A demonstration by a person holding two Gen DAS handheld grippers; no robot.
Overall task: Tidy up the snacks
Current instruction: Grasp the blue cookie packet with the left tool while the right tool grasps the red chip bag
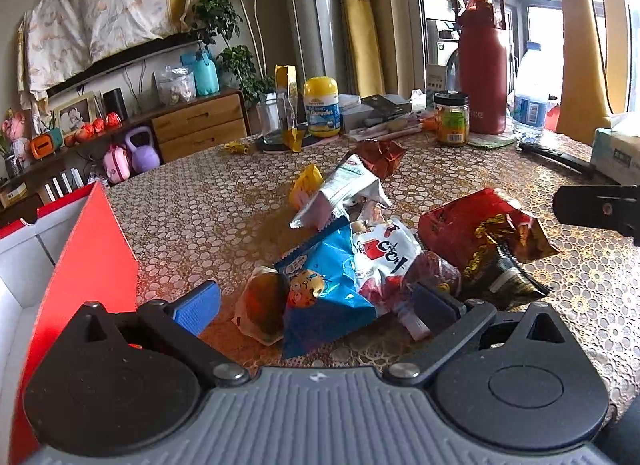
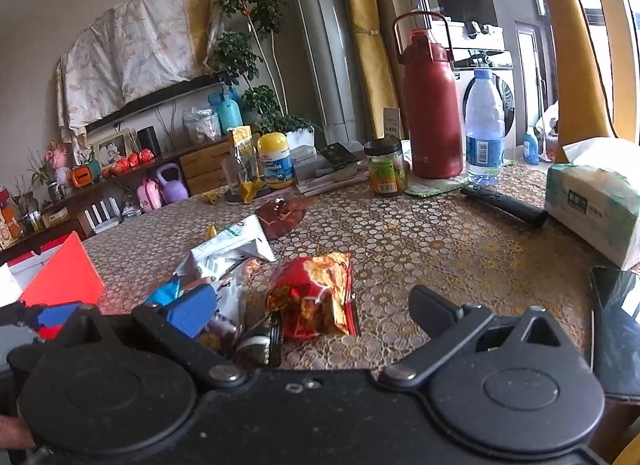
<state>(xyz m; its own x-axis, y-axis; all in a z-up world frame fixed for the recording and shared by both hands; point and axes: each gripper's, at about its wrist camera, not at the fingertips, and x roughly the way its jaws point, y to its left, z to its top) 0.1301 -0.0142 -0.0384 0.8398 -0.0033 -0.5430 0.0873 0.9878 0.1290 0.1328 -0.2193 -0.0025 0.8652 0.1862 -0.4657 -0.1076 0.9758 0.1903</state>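
While the red box [image 1: 92, 249] waits left of the snack pile [image 1: 360, 257] on the desk [image 1: 200, 205], both hand-held grippers, left [image 1: 316, 305] and right [image 2: 316, 305], hang spread and empty; overlapping packets could snag or drag neighbours.

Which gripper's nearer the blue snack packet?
Left. The left gripper has its open jaws on either side of the blue packet. The right gripper, also open, sits off to the packet's right, over the red packet.
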